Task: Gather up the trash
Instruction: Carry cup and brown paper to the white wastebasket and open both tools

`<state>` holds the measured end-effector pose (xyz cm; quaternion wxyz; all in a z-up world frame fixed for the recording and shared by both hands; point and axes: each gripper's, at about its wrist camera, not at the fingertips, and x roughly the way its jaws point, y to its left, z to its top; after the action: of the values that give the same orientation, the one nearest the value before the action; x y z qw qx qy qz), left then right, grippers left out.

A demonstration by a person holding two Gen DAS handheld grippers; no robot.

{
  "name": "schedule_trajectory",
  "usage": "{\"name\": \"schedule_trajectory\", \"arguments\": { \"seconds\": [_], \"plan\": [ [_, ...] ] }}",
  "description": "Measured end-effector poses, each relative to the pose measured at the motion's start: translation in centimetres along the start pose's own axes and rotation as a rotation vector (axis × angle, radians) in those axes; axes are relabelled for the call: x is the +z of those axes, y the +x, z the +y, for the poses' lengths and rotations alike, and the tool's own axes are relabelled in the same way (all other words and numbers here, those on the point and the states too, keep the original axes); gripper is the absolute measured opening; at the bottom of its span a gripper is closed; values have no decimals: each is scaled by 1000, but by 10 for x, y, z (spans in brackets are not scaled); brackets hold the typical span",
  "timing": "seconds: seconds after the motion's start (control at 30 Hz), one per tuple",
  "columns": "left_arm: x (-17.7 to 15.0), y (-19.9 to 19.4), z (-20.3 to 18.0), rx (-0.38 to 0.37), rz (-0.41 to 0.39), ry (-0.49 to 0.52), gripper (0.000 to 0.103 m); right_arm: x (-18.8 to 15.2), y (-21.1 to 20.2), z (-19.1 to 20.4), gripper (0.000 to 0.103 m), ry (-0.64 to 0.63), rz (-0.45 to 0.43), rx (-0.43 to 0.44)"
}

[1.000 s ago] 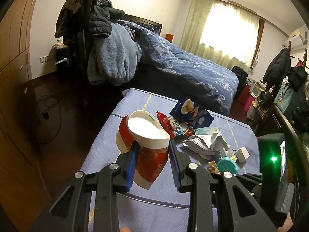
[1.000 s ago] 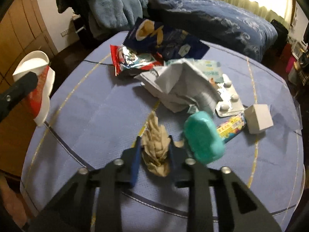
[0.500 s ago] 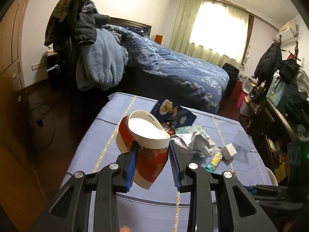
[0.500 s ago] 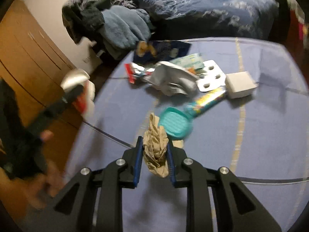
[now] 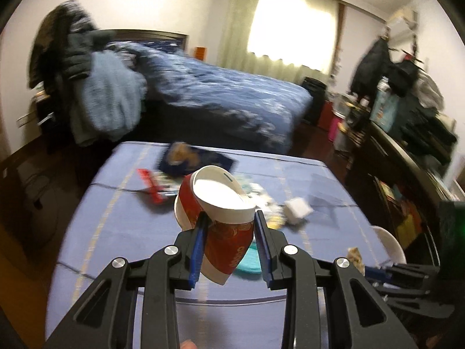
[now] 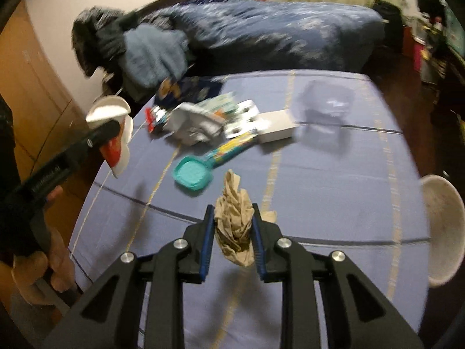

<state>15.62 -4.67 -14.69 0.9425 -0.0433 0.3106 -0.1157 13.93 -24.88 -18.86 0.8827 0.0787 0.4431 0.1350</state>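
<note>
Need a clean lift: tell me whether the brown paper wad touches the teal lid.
Apart. The right wrist view shows bare blue cloth between the brown paper wad and the teal lid.

The left gripper points forward and somewhat down, its black arms spread in a V, its blue-edged fingers clamped on the sides of a squashed paper cup held clear of the desk. The right gripper tilts down more steeply, its fingers pinched close on a crumpled brown paper wad. In the right wrist view, a bare hand grips the left gripper's handle at the near left.
</note>
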Motion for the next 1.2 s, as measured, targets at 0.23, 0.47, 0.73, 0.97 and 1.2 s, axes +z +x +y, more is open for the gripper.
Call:
{"name": "schedule_trajectory", "arguments": {
  "seconds": [0.23,0.47,0.73,0.97,1.2],
  "plan": [
    [8,29,-116,-239,46,142,32,-16,-66,-90,26,174,-117,-186],
    [8,74,-222,-450,141,250,32,-37,-107,-191,28,348,-169,-343],
    [-2,124,-313,-556,244,349,32,-42,-104,-269,28,461,-188,-403],
    [-12,159,-346,-568,322,358,33,-49,-75,-313,32,535,-136,-368],
    [-15,179,-362,-575,366,344,38,-59,-62,-335,47,565,-126,-370]
  ]
}}
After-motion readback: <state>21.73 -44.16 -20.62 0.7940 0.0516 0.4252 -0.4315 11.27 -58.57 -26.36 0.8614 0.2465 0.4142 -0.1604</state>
